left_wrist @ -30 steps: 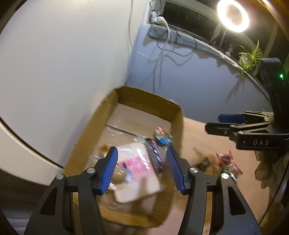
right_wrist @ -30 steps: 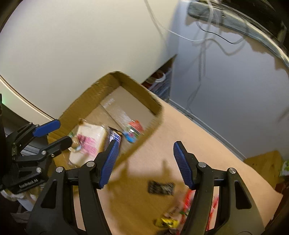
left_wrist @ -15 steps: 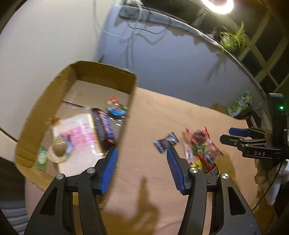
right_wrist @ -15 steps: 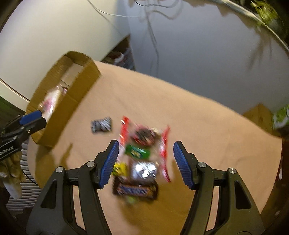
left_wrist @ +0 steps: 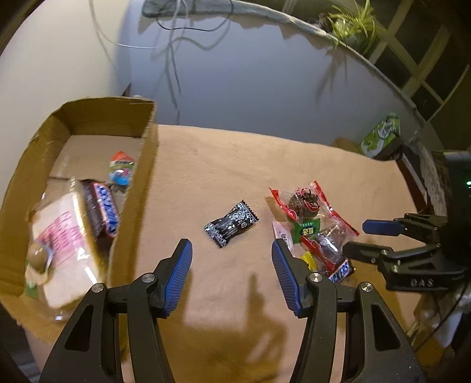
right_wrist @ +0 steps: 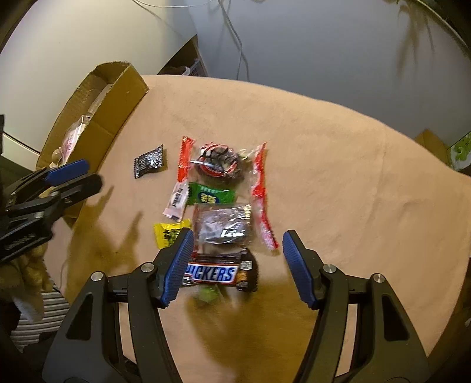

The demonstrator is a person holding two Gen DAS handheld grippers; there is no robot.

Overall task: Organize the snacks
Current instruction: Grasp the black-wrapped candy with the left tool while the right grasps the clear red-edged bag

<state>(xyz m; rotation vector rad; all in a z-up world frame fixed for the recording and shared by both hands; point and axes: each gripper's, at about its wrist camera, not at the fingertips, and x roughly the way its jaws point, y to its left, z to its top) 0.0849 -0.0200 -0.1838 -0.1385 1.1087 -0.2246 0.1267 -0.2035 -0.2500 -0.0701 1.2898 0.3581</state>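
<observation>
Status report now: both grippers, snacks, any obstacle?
Left gripper open, empty. Right gripper open above Snickers bar. Brown cardboard box partly filled. No obstacle seen.

A tan cloth (left_wrist: 229, 165) covered the table. Cables (left_wrist: 173, 44) hung down the wall at twelve o'clock; a plant (left_wrist: 351, 22) and green box (left_wrist: 381, 135) sat toward two.

You can read most of "SNICKERS" in blue letters on the brown bar (right_wrist: 219, 272) nearest the right gripper (right_wrist: 235, 265), whose near finger covers the first letters. In the left wrist view, "DAS" stands on the black body of that same gripper. The green wrapper (right_wrist: 210, 196) carries yellow characters too small to make out, and the pink print on the white packet in the cardboard box (left_wrist: 59, 238) is blurred.
</observation>
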